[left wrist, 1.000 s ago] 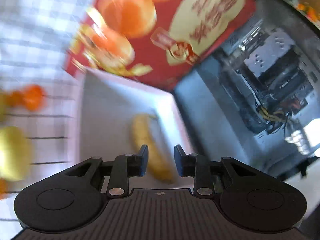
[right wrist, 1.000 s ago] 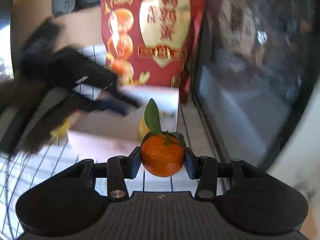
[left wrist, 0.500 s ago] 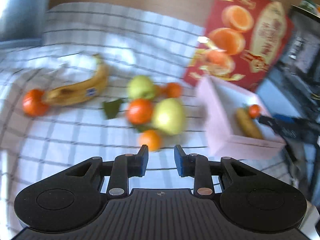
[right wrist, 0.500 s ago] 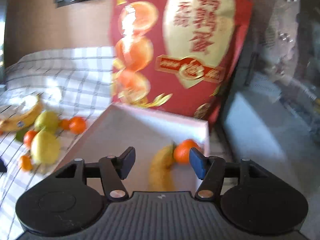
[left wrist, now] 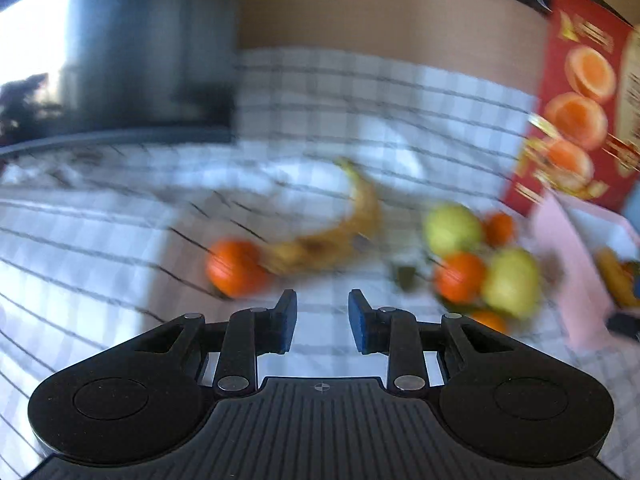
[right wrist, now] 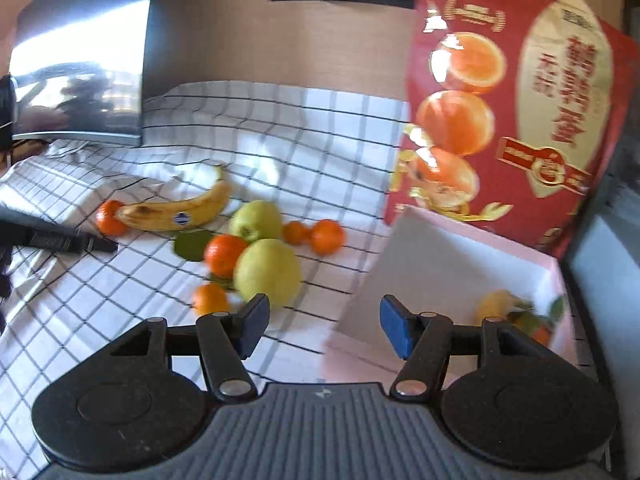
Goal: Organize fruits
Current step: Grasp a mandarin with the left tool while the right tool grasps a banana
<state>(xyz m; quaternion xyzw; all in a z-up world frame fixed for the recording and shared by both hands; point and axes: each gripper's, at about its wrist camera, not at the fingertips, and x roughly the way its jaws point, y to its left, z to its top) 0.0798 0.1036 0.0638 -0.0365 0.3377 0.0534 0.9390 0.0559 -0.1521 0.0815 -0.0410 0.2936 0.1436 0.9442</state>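
A: Five mandarins loose on the checked cloth [right wrist: 320, 120], counted from the right wrist view. Also spotted one banana [right wrist: 176, 212] left of centre, with a green apple [right wrist: 256, 220] and a bigger apple [right wrist: 267, 270] mid-frame.

B: And the box?

A: Found the pink box [right wrist: 440, 264] at lower right, under the red bag [right wrist: 520, 120]. Already held a second banana [right wrist: 494, 304] and a leafy mandarin [right wrist: 536, 328] in its right corner.

B: Anything between the jaws?

A: Nothing. Caught the right gripper [right wrist: 320, 328] opening, blue pads well apart and empty. Saw the left gripper [left wrist: 322, 320] at its narrowest, also empty, pointed at bare cloth just below the end mandarin [left wrist: 236, 266] (blurred in that view).

B: Reckoned that one the likely next pick?

A: Probably. Judged it light, round and thin-skinned, so apt to roll or dent. Would have taken it across the middle, gently, with jaws opened first.

B: And the loose banana?

A: Looked soft and easily bruised, already spotted brown. Best gripped across its narrow width near mid-length, not by the stem.

B: Apples?

A: Guessed heavier, firm and smooth, possibly slippery. Would have needed the widest opening, square across the belly.
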